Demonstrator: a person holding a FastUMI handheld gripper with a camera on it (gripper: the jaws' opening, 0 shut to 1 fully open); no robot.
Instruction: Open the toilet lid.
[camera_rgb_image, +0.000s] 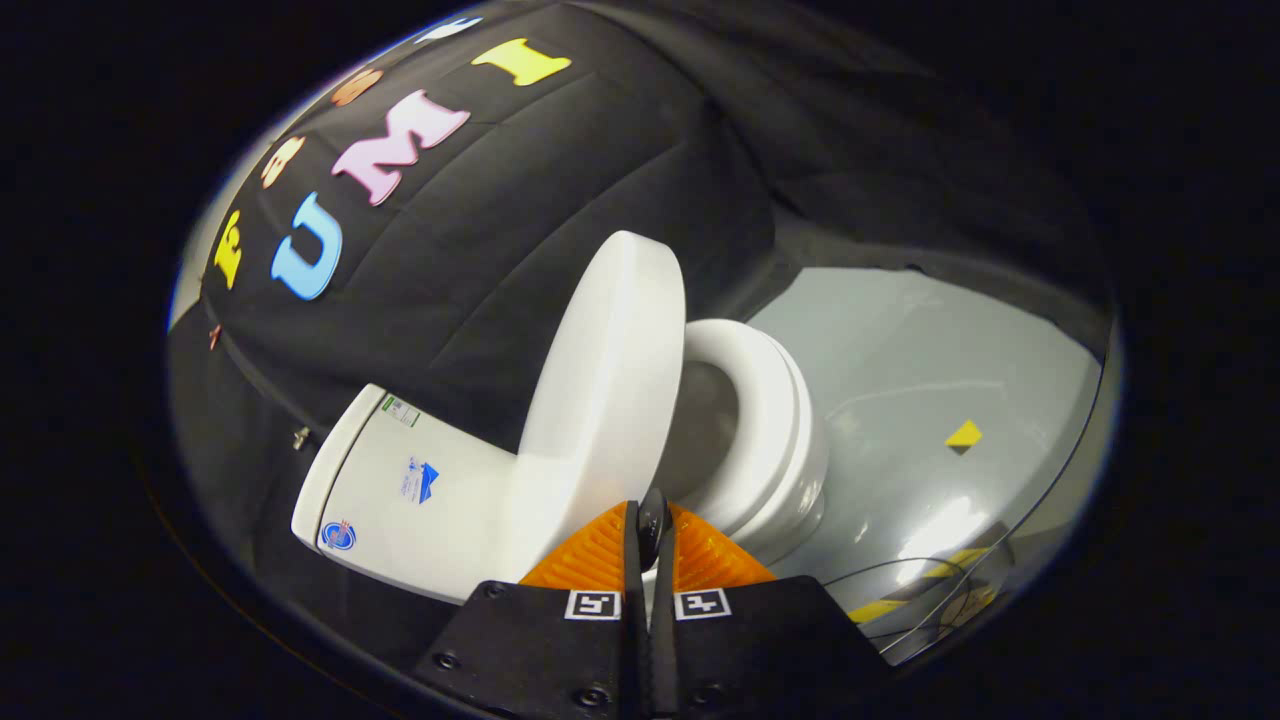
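White ceramic cistern (400, 490), then glossy white oval toilet lid (610, 380) raised near upright, white seat ring (775, 420) exposed beyond. Gripper (652, 525) fingers pinched together, nothing visibly between them, just below lid's lower edge. Judgement: push gently until lid rests on cistern; avoid slamming.

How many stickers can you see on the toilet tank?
3 on the toilet tank: one sticker near its back edge, one mid-panel, one at the near corner. Other faces are hidden. The lid stands raised ahead of the shut gripper.
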